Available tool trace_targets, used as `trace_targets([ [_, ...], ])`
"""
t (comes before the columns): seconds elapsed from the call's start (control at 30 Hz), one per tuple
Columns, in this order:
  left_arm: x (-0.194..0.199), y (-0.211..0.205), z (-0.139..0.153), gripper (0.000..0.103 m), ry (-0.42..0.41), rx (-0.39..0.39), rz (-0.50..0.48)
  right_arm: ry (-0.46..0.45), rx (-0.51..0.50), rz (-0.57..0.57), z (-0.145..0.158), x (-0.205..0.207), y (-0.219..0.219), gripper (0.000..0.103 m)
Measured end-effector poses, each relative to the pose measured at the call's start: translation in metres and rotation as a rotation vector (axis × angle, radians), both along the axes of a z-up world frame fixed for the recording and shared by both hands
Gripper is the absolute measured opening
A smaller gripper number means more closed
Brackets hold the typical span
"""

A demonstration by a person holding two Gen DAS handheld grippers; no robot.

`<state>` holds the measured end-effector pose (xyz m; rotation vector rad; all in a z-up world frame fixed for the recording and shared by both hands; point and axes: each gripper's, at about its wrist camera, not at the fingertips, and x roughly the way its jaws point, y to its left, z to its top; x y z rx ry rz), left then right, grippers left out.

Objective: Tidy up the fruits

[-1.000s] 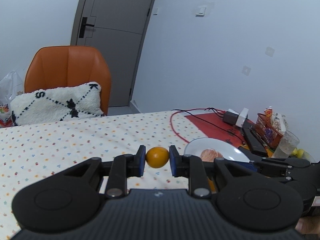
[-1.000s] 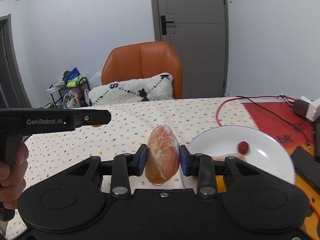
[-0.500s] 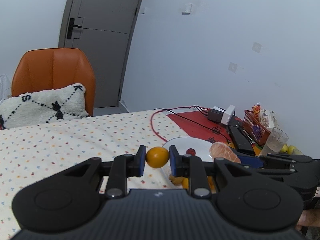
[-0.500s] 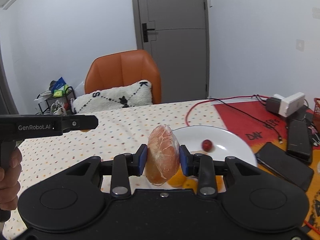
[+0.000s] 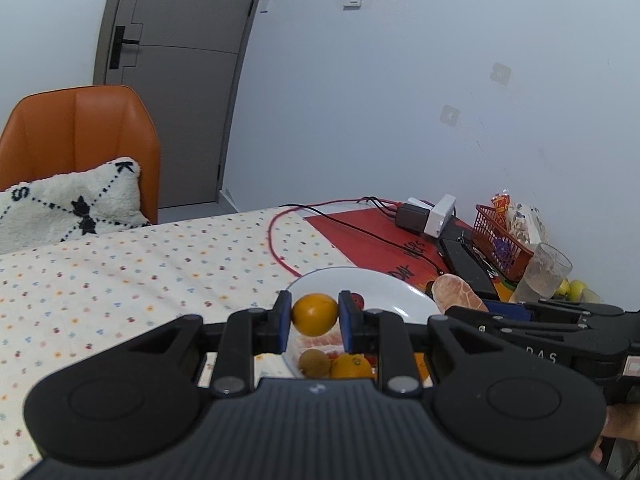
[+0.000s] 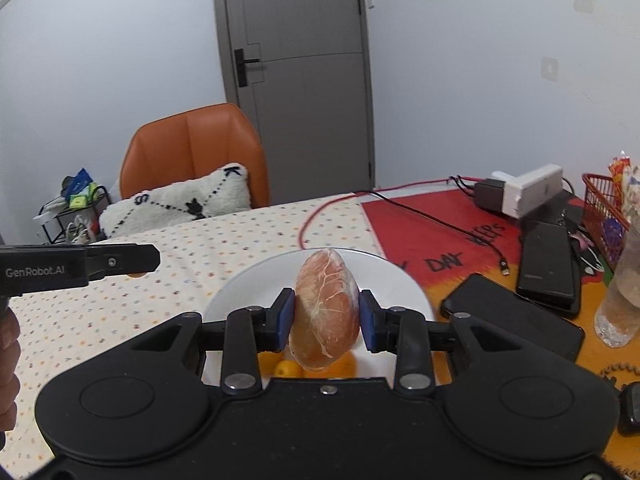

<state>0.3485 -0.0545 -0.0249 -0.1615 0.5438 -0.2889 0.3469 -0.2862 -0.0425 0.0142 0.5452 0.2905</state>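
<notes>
My left gripper (image 5: pixel 315 320) is shut on a small orange kumquat (image 5: pixel 315 314) and hangs over the near left part of a white plate (image 5: pixel 384 286). On the plate lie a pink pomelo piece (image 5: pixel 320 345), a brown kiwi (image 5: pixel 315 362), an orange (image 5: pixel 351 366) and a small red fruit (image 5: pixel 358 300). My right gripper (image 6: pixel 327 317) is shut on a peeled pomelo segment (image 6: pixel 325 314), upright between the blue pads, above the same plate (image 6: pixel 240 292). That segment (image 5: pixel 456 293) also shows at the right of the left wrist view. The left gripper's side (image 6: pixel 80 266) shows at left.
A dotted cloth (image 5: pixel 120 280) covers the table, with a red mat (image 6: pixel 440 236), a red cable (image 5: pixel 276 240), chargers (image 6: pixel 520 192), dark phones (image 6: pixel 512 316), a red basket (image 5: pixel 500 240) and a glass (image 5: pixel 544 272) at right. An orange chair (image 6: pixel 192 148) with a cushion stands behind.
Both grippers have moved right across the table and now hang over the plate, each still holding its fruit. More of the plate's fruit has come into view under the left gripper.
</notes>
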Motion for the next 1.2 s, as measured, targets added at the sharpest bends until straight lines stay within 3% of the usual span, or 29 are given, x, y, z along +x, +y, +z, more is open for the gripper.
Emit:
trace_targets([
  [0.23, 0.010, -0.015, -0.005, 0.023, 0.011, 0.019, -0.020, 0.016, 0.001, -0.015, -0.012, 0.011, -0.006, 0.034],
  [0.3, 0.013, -0.018, -0.006, 0.023, 0.015, 0.021, -0.023, 0.007, 0.008, -0.008, -0.014, 0.014, -0.008, 0.042],
  [0.37, 0.017, -0.021, -0.007, 0.023, 0.018, 0.023, -0.028, -0.012, -0.005, -0.020, -0.014, 0.013, -0.008, 0.059],
  [1.0, 0.047, -0.068, -0.007, 0.023, 0.022, 0.023, -0.132, 0.001, 0.037, -0.009, -0.018, 0.008, -0.017, 0.071],
  [1.2, 0.046, -0.063, -0.011, 0.029, 0.037, 0.027, -0.115, 0.018, 0.041, -0.008, -0.024, 0.008, -0.016, 0.071],
])
